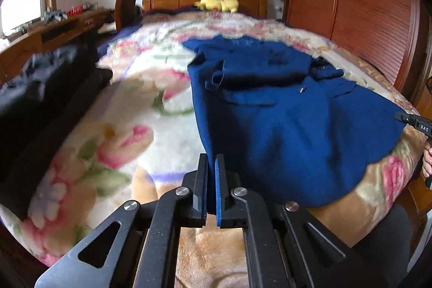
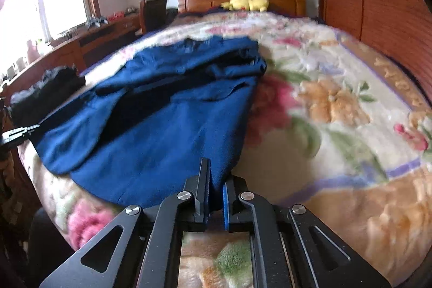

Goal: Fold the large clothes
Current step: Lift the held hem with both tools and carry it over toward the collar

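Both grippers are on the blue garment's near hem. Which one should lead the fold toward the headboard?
Neither clearly: left gripper and right gripper each pinch a near corner of the blue garment. Probably lift both together.

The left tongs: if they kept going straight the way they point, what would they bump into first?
Probably the blue garment: the left tongs are already shut on its near hem, so more blue cloth lies straight ahead.

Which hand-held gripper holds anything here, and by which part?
Both. The left hand-held gripper and the right hand-held gripper each pinch the near hem of the blue garment, at opposite bottom corners.
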Demonstrator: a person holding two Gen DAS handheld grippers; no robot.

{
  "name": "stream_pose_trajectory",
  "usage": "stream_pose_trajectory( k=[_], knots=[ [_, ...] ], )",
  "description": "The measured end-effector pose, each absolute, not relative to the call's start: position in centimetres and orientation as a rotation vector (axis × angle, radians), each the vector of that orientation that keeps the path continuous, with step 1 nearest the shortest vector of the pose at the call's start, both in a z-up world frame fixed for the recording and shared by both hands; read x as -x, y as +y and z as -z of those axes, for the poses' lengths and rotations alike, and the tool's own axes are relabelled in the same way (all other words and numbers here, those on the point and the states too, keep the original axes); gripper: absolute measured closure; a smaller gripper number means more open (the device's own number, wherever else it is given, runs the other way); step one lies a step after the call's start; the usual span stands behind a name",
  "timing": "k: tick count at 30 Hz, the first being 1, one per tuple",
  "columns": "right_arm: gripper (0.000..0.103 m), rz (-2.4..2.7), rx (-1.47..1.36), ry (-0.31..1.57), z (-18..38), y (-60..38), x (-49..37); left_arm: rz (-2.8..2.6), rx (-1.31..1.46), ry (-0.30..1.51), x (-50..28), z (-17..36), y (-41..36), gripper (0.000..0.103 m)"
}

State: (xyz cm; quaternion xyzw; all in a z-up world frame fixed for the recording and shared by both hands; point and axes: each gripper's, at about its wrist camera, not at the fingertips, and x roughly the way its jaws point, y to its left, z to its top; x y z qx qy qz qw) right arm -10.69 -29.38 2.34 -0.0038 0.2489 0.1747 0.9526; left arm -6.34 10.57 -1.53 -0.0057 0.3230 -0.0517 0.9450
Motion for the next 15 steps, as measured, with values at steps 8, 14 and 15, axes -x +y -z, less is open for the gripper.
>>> stream_pose_trajectory(
  k=[8, 14, 15],
  knots=[
    [0.097, -0.389, -0.004, 0.375, -6.2, -30.6, 15.1, 0.114, 0.007, 0.516, 9.7, -3.7, 10.5, 0.099],
    [0.097, -0.426, 0.003, 0.304, -7.5, -32.4, 19.4, 0.135, -0.005, 0.426, 12.3, -7.1, 10.5, 0.099],
    [0.097, -0.43, 0.007, 0.292, -7.8, -32.5, 20.1, 0.142, -0.009, 0.411, 12.7, -7.8, 10.4, 0.099]
  ],
)
